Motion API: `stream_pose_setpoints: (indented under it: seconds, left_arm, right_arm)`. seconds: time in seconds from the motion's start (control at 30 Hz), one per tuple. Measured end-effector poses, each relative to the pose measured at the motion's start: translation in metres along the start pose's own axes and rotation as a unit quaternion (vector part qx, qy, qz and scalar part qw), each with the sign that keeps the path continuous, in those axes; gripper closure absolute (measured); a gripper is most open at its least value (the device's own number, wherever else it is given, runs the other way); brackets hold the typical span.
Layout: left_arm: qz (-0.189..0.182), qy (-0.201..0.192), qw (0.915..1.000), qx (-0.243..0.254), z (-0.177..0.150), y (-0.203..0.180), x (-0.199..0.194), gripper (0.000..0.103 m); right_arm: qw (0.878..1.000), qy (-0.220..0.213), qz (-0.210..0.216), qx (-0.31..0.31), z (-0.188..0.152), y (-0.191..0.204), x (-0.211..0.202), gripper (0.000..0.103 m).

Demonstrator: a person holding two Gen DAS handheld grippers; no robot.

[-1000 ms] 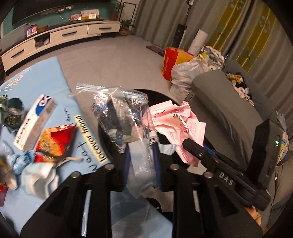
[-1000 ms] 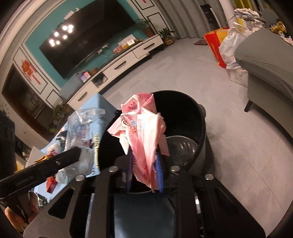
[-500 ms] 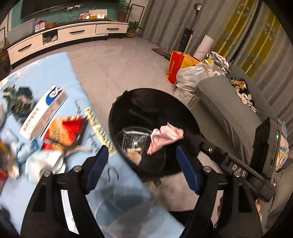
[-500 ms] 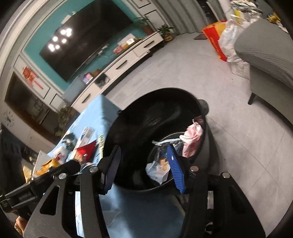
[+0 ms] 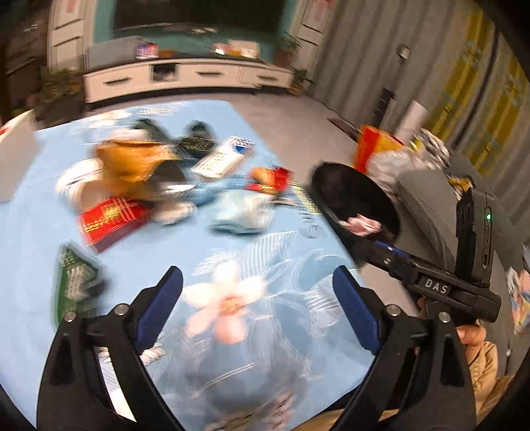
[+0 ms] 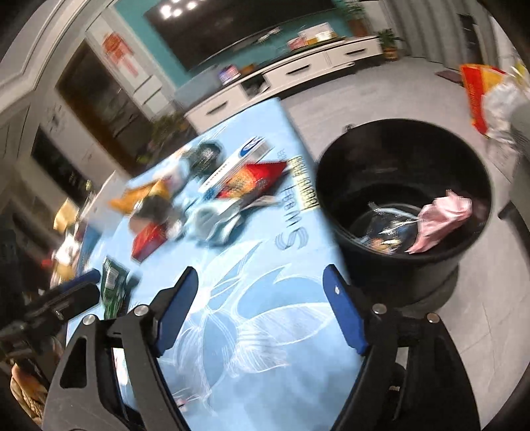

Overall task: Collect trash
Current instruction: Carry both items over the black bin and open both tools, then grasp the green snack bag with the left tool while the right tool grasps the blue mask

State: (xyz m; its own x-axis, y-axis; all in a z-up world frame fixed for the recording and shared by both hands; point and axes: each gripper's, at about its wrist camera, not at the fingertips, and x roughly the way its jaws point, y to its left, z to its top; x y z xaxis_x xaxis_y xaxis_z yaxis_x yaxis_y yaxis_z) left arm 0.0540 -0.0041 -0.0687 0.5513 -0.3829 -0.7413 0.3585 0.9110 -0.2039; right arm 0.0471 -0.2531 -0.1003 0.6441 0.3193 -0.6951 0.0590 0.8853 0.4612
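A dark television [image 6: 238, 30] hangs on the teal wall above a long white cabinet [image 6: 298, 73]; grey curtains [image 5: 364, 66] close off the room's far side.

Both grippers let go: the crumpled pink plastic wrapper [image 6: 440, 220] and clear zip bag [image 6: 386, 228] now lie inside the round black bin [image 6: 400, 265], jaws opened wide and empty.

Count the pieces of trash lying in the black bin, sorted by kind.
Pink wrapper: 1
Clear bag: 1
Total: 2
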Motion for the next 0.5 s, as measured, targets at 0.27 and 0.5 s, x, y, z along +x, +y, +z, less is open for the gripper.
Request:
stream_pose_setpoints:
  seconds: [0.27,0.5]
  left_arm:
    - [0.066,-0.02,0.9925,-0.101,-0.042,0.089,-0.032,0.008]
    - [0.08,-0.013,0.9848,-0.154,-0.062,0.131,-0.03,0.008]
  right_arm:
    - [0.998,0.038,-0.004,-0.054,-0.01,0.056,0.024,0.021]
    - [0.995,0.048,-0.027,-0.081,-0.012,0.077,0.043,0.021]
